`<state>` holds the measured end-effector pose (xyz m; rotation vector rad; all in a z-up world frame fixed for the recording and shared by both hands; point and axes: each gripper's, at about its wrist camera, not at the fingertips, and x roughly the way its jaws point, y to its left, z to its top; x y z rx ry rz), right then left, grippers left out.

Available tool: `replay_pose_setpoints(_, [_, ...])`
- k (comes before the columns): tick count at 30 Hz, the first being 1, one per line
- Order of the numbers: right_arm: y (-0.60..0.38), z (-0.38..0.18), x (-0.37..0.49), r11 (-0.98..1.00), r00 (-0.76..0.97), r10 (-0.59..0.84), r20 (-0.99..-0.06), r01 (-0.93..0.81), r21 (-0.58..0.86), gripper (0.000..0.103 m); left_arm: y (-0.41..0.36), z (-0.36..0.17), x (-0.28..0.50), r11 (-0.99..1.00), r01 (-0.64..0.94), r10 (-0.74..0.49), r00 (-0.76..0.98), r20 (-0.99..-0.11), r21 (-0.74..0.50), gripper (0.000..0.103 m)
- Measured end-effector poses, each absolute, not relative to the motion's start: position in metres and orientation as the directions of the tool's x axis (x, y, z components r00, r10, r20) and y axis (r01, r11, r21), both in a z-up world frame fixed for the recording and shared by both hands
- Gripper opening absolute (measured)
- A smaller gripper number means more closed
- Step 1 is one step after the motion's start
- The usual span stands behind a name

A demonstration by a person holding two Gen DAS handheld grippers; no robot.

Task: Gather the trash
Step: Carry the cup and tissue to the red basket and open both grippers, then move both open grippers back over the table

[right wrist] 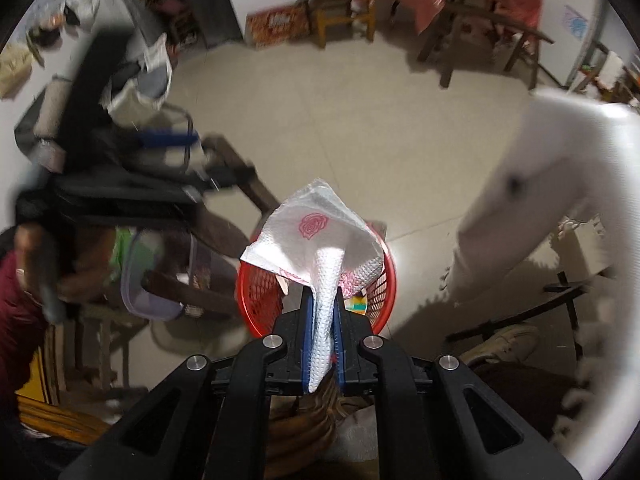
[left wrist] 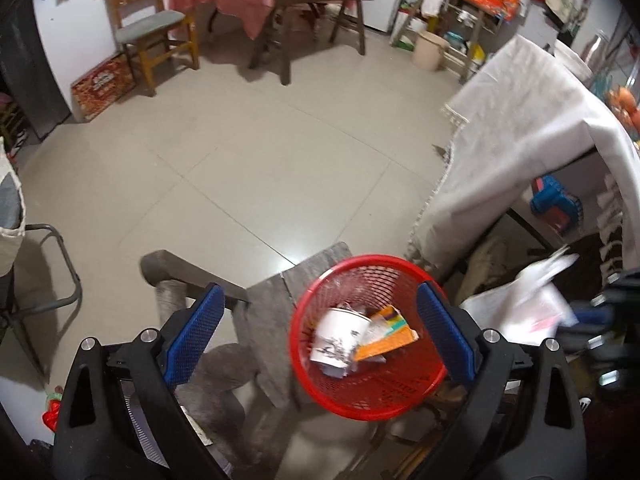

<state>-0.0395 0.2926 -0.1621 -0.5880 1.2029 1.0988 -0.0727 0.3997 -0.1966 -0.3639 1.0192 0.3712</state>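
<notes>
A: What is the right gripper (right wrist: 321, 312) doing?

B: Its 2 blue pads are pressed in on a white paper napkin (right wrist: 316, 236) printed with pink roses. The napkin's lower part is squeezed between the pads and the rest fans out above the fingertips.

A: And where is that napkin compared with the bin?

B: Seen from the right wrist, it hangs in front of the red mesh basket (right wrist: 256, 296), covering most of the basket's mouth. I cannot tell whether it touches the rim.

A: What about the left gripper (left wrist: 320, 336)?

B: Spread wide, with nothing between its pads. The right pad overlaps the basket's right rim in the left wrist view; the left pad (left wrist: 192, 340) sits well to the left of it.

A: Anything already inside the basket (left wrist: 320, 392)?

B: Yes. A white paper cup (left wrist: 338, 338) with dark markings lies on its side, an orange and yellow carton (left wrist: 386, 338) lies just beside it on the right, and some crumpled white scraps lie under them.

A: What does the basket stand on?

B: It appears to stand on the tiled floor (left wrist: 240, 160), beside a grey wooden bench (left wrist: 272, 320) and near the corner of a table draped in a white cloth (left wrist: 520, 128).
</notes>
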Motion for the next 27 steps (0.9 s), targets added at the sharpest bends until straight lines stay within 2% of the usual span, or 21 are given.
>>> replay_pose_setpoints(1, [0.299, -0.173, -0.041, 0.393, -0.037, 0.333, -0.942, -0.903, 0.174, 0.022, 0.402, -0.195, -0.074, 0.877, -0.466, 0.137, 0.475, -0.869, -0.116, 0.093])
replay_pose_setpoints(2, [0.305, -0.181, -0.041, 0.391, -0.04, 0.32, -0.947, -0.904, 0.171, 0.032, 0.403, -0.194, -0.074, 0.876, -0.47, 0.148, 0.477, -0.866, -0.109, 0.093])
replay_pose_setpoints(5, [0.313, -0.202, -0.044, 0.38, -0.044, 0.284, -0.958, -0.912, 0.155, 0.04, 0.404, -0.197, -0.075, 0.876, -0.474, 0.167, 0.47, -0.867, -0.088, 0.093])
replay_pose_setpoints(15, [0.297, -0.167, -0.042, 0.384, 0.01, 0.376, -0.927, -0.912, 0.146, 0.041, 0.396, -0.198, -0.07, 0.886, -0.453, 0.152, 0.48, -0.864, -0.096, 0.093])
replay_pose_setpoints(25, [0.25, -0.073, -0.029, 0.447, 0.154, 0.555, -0.817, -0.884, 0.137, 0.049, 0.383, -0.151, -0.07, 0.903, -0.414, 0.158, 0.568, -0.808, -0.115, 0.093])
replay_pose_setpoints(27, [0.236, -0.056, -0.024, 0.472, 0.195, 0.584, -0.788, -0.871, 0.134, 0.053, 0.377, -0.135, -0.069, 0.91, -0.398, 0.157, 0.593, -0.79, -0.118, 0.094])
